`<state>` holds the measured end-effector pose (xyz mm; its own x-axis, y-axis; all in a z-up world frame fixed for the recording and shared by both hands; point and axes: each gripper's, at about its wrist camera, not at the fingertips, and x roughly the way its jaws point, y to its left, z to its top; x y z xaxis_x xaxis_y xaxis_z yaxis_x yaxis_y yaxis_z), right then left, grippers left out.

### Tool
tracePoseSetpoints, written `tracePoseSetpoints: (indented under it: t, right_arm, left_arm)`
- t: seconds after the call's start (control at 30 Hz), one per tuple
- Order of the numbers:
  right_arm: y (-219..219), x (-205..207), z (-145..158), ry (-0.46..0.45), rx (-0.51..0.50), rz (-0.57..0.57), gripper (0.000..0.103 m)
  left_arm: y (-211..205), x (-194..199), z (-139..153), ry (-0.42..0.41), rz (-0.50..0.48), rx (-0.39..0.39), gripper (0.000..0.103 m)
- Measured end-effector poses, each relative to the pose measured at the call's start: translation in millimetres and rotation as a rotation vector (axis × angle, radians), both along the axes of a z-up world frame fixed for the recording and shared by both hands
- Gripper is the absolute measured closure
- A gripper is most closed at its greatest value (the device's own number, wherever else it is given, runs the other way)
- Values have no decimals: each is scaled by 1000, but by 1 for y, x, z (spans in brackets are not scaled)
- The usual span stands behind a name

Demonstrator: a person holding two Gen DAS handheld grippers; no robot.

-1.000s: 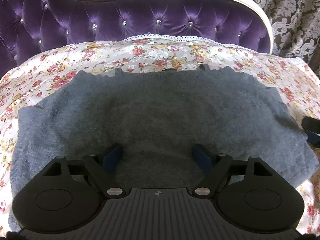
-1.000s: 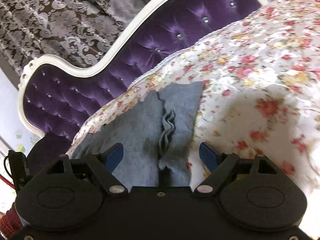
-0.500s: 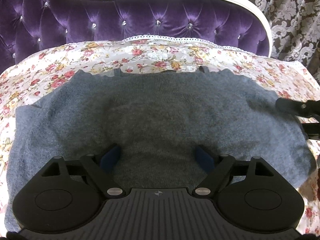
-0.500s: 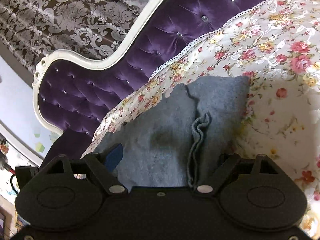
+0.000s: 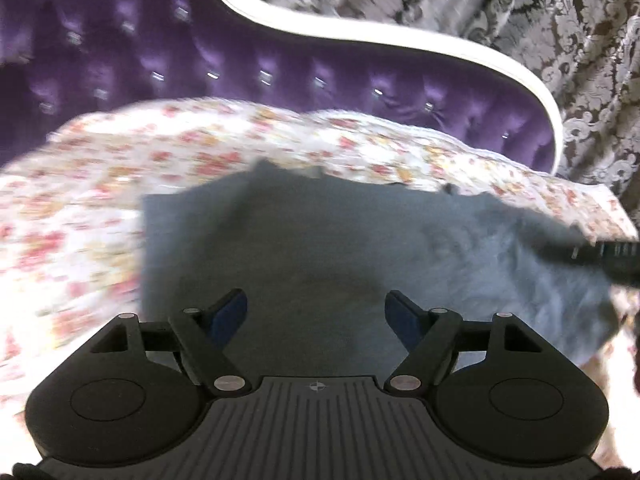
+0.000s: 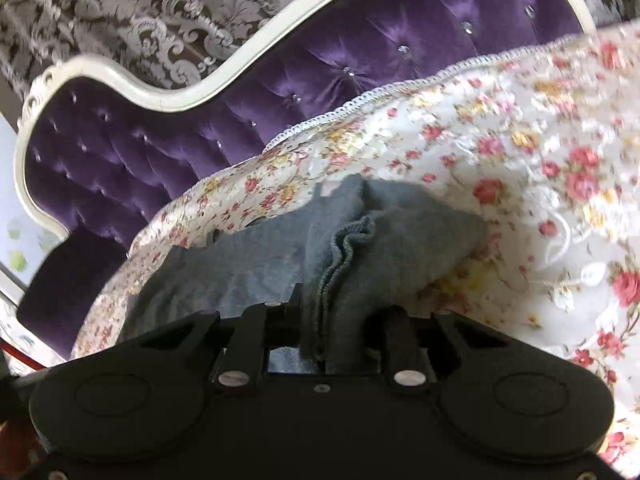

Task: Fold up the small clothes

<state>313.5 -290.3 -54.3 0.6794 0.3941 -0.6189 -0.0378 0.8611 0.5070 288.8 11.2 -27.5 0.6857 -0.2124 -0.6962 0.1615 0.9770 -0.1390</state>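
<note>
A grey knit garment [image 5: 320, 248] lies spread on the floral cover [image 5: 80, 208] of a purple sofa. My left gripper [image 5: 316, 314] is open and hovers just above the garment's near part, its blue pads apart. In the right wrist view the garment's ribbed edge [image 6: 340, 256] is bunched and runs down between the jaws of my right gripper [image 6: 324, 344], which is shut on it and holds that end raised. The right gripper also shows as a dark blurred shape at the garment's right edge in the left wrist view [image 5: 600, 256].
The tufted purple sofa back [image 5: 280, 60] with a white curved frame [image 5: 360, 36] rises behind the garment. Patterned grey curtains [image 5: 580, 40] hang behind it. The floral cover [image 6: 540, 184] extends to the right of the garment.
My right gripper has closed on the garment's bunched edge and lifted it. The left wrist view has swung left and blurred; the left gripper stays open.
</note>
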Motion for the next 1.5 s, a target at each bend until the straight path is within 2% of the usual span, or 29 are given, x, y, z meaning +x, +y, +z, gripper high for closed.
tracePoseSetpoints:
  t: [0.23, 0.4, 0.5, 0.6, 0.7, 0.73, 0.83, 0.9, 1.0, 1.13, 1.2, 1.27, 1.33, 1.5]
  right_arm:
    - [68, 13, 47, -6, -113, 103, 74]
    - [134, 21, 69, -31, -113, 213, 74]
    - [180, 32, 66, -25, -132, 269, 74]
    - [220, 42, 52, 12, -155, 308, 74]
    - [258, 48, 33, 28, -245, 339, 73]
    - [265, 49, 27, 34, -258, 343, 71]
    - [284, 48, 20, 45, -244, 386, 57]
    - [292, 42, 23, -2, -202, 442, 48]
    - [294, 31, 35, -94, -103, 531, 46]
    - [268, 19, 58, -186, 0, 523, 46]
    - [251, 14, 65, -209, 12, 483, 46]
    - [230, 6, 67, -232, 0, 444, 46]
    - [217, -1, 65, -238, -56, 417, 44]
    - [213, -40, 47, -276, -237, 463, 42]
  left_arm:
    - [47, -46, -11, -3, 45, 13, 28]
    - [75, -63, -13, -4, 99, -18, 28]
    - [87, -69, -16, 4, 117, -43, 28]
    - [97, -75, -21, 12, 140, -62, 28]
    - [107, -78, -26, 21, 180, -93, 28]
    - [109, -78, -27, 21, 190, -103, 28]
    - [113, -78, -27, 20, 199, -112, 28]
    - [114, -79, -28, 22, 196, -117, 28]
    - [116, -80, -29, 26, 194, -122, 28]
    - [117, -81, -27, 22, 192, -120, 28]
    - [119, -82, -22, 13, 187, -120, 28]
    - [120, -80, -17, 6, 182, -118, 28]
    - [123, -77, -11, -1, 173, -120, 28]
    - [134, -58, 10, -13, 160, -124, 28]
